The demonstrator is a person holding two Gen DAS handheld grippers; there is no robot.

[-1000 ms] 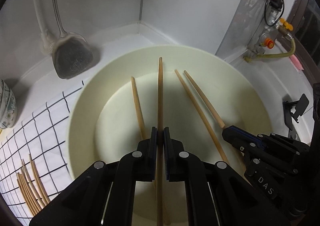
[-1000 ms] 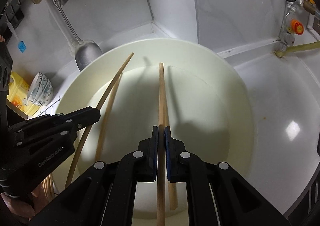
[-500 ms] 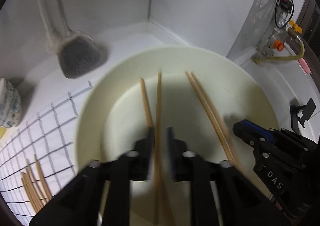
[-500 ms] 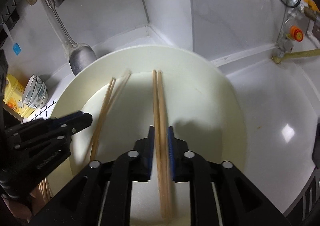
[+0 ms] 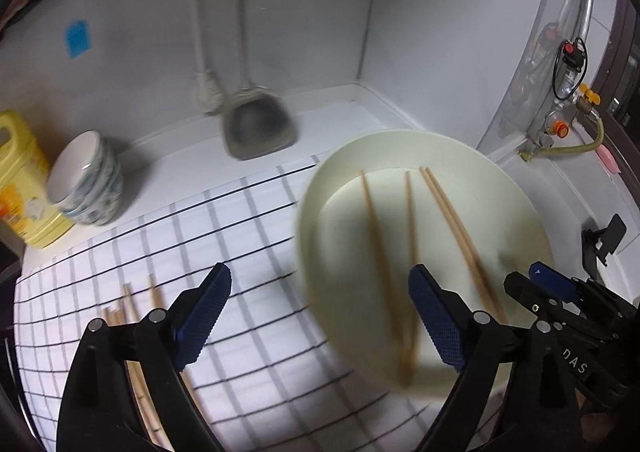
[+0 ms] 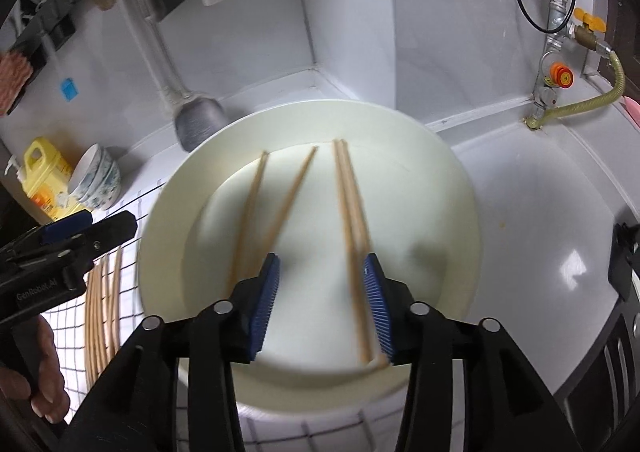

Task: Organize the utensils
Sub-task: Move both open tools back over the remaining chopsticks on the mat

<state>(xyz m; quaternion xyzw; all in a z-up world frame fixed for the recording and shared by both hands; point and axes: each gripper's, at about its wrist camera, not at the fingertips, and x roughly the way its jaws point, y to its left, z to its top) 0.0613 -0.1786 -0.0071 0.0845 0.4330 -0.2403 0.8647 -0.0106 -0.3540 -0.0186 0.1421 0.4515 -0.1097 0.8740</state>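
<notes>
the basin point(image 6: 448, 180) sits in the counter's back corner, its far rim close to both walls and its left rim lapping over the checked cloth point(image 5: 224, 220). to its right the white counter point(image 6: 536, 212) runs bare out to the gas hose point(image 6: 588, 102) at the wall. a spatula point(image 5: 260, 128) hangs just behind the basin's left rim, with stacked bowls point(image 5: 86, 182) and a yellow bottle point(image 5: 20, 188) farther left against the wall.

the left gripper point(image 5: 320, 316) is spread wide and holds nothing; one finger hangs over the cloth, the other over the basin's near left side. the right gripper point(image 6: 322, 298) is parted about halfway, also holding nothing, above the basin's near middle.

four chopsticks point(image 6: 350, 228) lie loose in the basin: a close pair running along the right gripper's right finger, and two more to the left that meet near its left finger. motion blur hides whether any touch the pads. a bundle of chopsticks point(image 6: 102, 304) lies on the cloth left of the basin, just beneath the left gripper.
</notes>
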